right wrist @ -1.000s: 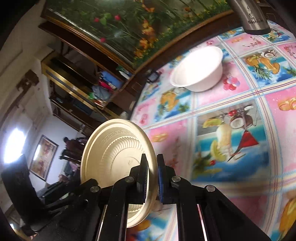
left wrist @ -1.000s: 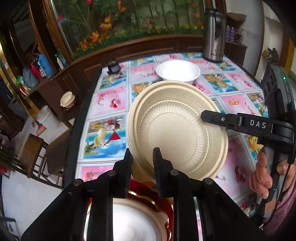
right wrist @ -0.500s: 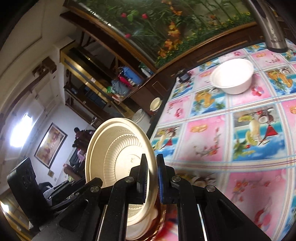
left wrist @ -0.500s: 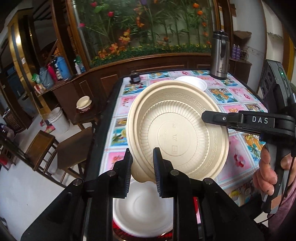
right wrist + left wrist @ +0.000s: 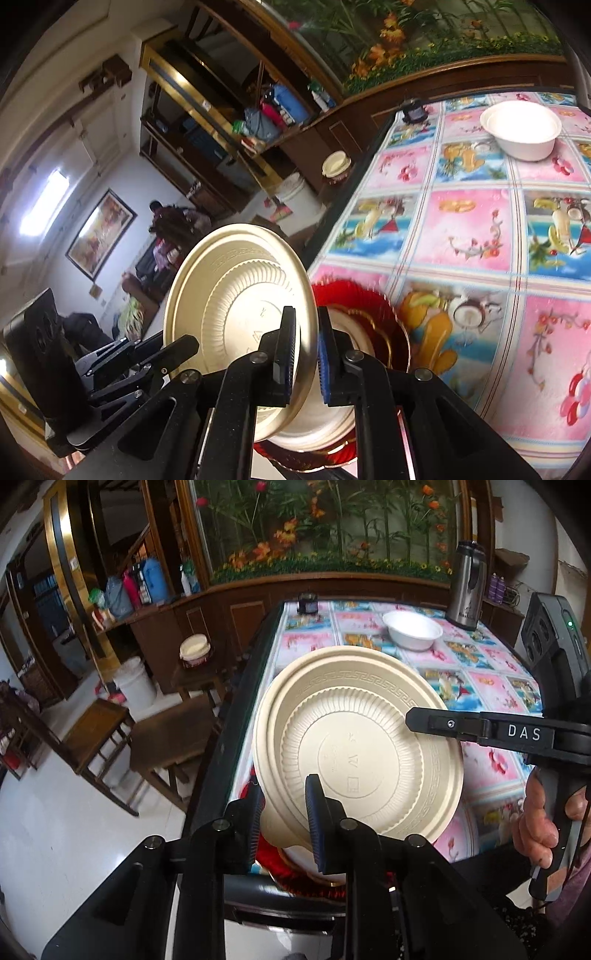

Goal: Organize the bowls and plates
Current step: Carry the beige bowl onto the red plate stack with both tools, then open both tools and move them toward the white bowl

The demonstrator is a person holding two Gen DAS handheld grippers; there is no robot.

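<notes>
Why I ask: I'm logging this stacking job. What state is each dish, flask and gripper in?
beige bowl: in the air, tilted, gripped at two rim spots
left gripper: shut on the bowl's near rim
right gripper: on the rim, jaws starting to open
red plate: flat at the table's near edge
white plate: resting on the red plate
white bowl: upright, empty, far side
steel flask: upright, lid on
</notes>
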